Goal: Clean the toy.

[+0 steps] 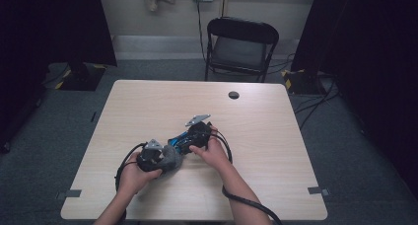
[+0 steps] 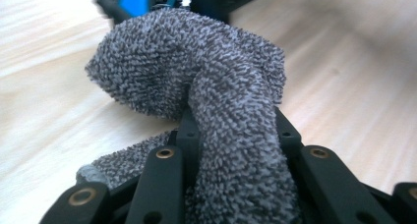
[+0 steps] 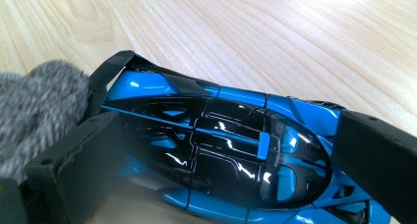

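Note:
A blue and black toy car (image 3: 221, 150) lies low over the wooden table (image 1: 148, 101), and my right gripper (image 3: 226, 160) is shut on its two sides. In the high view the car (image 1: 178, 142) sits between both hands near the table's middle. My left gripper (image 2: 236, 128) is shut on a grey fuzzy cloth (image 2: 206, 86), which bulges out ahead of the jaws. The cloth (image 1: 170, 157) reaches one end of the car (image 2: 135, 0); that same end meets the cloth (image 3: 34, 106) at the left of the right gripper view.
A black folding chair (image 1: 241, 42) stands behind the table. A round cable hole (image 1: 233, 94) is in the tabletop's far side. Black cables trail from both grippers past the forearms. Dark curtains hang left and right, with cables on the floor at the right.

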`<state>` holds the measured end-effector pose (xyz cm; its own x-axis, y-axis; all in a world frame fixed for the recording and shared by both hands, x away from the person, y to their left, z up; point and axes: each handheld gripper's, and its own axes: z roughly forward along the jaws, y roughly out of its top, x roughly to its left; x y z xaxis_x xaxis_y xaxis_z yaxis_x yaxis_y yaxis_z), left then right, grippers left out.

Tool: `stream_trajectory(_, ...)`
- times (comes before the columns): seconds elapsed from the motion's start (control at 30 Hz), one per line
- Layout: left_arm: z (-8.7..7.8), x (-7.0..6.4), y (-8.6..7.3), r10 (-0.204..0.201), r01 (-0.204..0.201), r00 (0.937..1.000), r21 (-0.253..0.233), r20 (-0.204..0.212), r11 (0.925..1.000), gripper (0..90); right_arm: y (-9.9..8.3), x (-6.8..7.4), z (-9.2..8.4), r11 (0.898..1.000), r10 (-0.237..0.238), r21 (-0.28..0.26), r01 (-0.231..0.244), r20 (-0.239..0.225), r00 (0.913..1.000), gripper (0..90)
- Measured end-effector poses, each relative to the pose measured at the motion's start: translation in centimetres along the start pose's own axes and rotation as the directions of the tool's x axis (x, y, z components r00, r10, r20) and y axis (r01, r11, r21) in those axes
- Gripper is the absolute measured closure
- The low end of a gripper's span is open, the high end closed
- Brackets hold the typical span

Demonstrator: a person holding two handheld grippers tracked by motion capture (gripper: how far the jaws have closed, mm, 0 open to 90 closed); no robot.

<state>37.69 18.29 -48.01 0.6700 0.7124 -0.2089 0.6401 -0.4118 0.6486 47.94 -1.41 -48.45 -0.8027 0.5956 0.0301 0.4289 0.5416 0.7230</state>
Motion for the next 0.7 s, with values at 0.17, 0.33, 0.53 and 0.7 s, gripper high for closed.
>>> stream_trajectory(0.17,-0.3,-0.5,0.1,0.019,-0.019,0.9991,-0.002,0.039,0.9998,66.6,0.0,0.0,0.0,1.0,0.0,-0.004,0.0,0.0,1.0,0.0)
stream_trajectory(0.33,-1.8,-0.5,0.2,0.021,-0.019,0.9977,-0.024,0.065,0.9995,66.6,0.0,0.0,0.0,1.0,0.001,-0.002,-0.001,0.0,1.0,0.0)
stream_trajectory(0.53,-4.0,1.3,0.9,0.004,-0.002,0.9995,-0.058,0.031,0.9983,66.7,-0.1,0.0,0.0,1.0,0.001,-0.012,-0.001,-0.001,1.0,0.0)
stream_trajectory(0.7,-5.5,3.4,2.1,-0.026,0.025,0.9996,-0.104,-0.014,0.9943,66.6,-0.1,0.0,0.0,1.0,-0.002,-0.011,0.002,-0.001,1.0,0.0)
